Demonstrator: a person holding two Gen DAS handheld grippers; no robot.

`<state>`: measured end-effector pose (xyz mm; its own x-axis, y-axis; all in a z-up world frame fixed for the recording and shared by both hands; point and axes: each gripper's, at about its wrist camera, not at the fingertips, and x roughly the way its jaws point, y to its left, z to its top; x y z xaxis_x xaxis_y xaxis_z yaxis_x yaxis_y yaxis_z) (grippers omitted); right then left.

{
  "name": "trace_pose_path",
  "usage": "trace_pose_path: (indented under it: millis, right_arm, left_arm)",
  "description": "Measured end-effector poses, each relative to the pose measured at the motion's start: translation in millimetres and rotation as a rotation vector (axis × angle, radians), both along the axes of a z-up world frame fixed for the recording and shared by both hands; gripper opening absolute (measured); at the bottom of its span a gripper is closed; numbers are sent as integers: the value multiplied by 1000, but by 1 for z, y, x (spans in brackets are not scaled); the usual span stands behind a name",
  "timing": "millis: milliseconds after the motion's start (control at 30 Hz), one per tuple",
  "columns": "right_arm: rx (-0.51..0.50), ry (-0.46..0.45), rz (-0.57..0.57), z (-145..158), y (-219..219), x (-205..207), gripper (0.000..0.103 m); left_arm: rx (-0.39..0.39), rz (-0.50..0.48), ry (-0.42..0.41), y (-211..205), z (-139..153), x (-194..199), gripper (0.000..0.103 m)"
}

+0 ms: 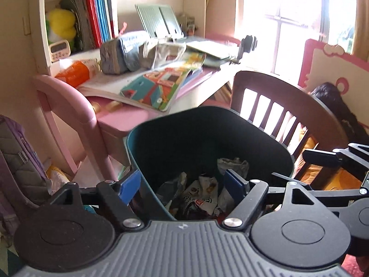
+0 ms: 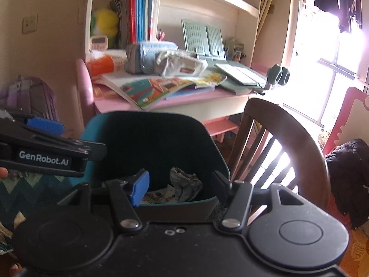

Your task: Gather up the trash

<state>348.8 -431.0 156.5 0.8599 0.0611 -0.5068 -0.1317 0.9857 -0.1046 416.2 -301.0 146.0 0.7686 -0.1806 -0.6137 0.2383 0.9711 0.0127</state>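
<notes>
A dark teal bin (image 1: 184,136) stands on the floor in front of a pink desk. Crumpled wrappers (image 1: 200,196) and a grey paper ball (image 1: 233,165) lie at its bottom. My left gripper (image 1: 182,184) hovers open over the bin's near left edge, and nothing sits between its blue pads. In the right wrist view the bin (image 2: 150,138) is just ahead, with the grey paper ball (image 2: 185,185) inside it. My right gripper (image 2: 180,184) is open and empty above the near rim. One of the left gripper's fingers (image 2: 46,126) shows at the left.
The pink desk (image 1: 129,117) behind the bin carries open picture books (image 1: 156,87) and pencil cases (image 1: 138,50). A dark wooden chair (image 1: 276,97) stands right of the bin, and a purple backpack (image 1: 20,161) sits left of it. A bright window (image 1: 288,18) is at the right.
</notes>
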Motion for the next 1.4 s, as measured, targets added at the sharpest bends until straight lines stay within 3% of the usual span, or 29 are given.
trace_pose_path:
  millis: [500, 567, 633, 700, 1100, 1400]
  right_arm:
    - [48, -99, 57, 40, 21, -74, 60]
    - [54, -103, 65, 43, 24, -83, 61]
    - [59, -108, 71, 45, 26, -92, 61]
    - [63, -111, 77, 47, 29, -101, 61]
    - [57, -111, 79, 48, 37, -154, 63]
    - [87, -98, 59, 45, 25, -151, 63]
  left_arm:
    - [-101, 13, -110, 46, 38, -86, 82]
    - [-100, 23, -121, 52, 41, -97, 84]
    - [-103, 22, -125, 57, 43, -108, 96]
    - [-119, 15, -135, 62, 44, -119, 101]
    - [-146, -19, -117, 65, 43, -159, 101]
    - [-137, -30, -136, 56, 43, -162, 101]
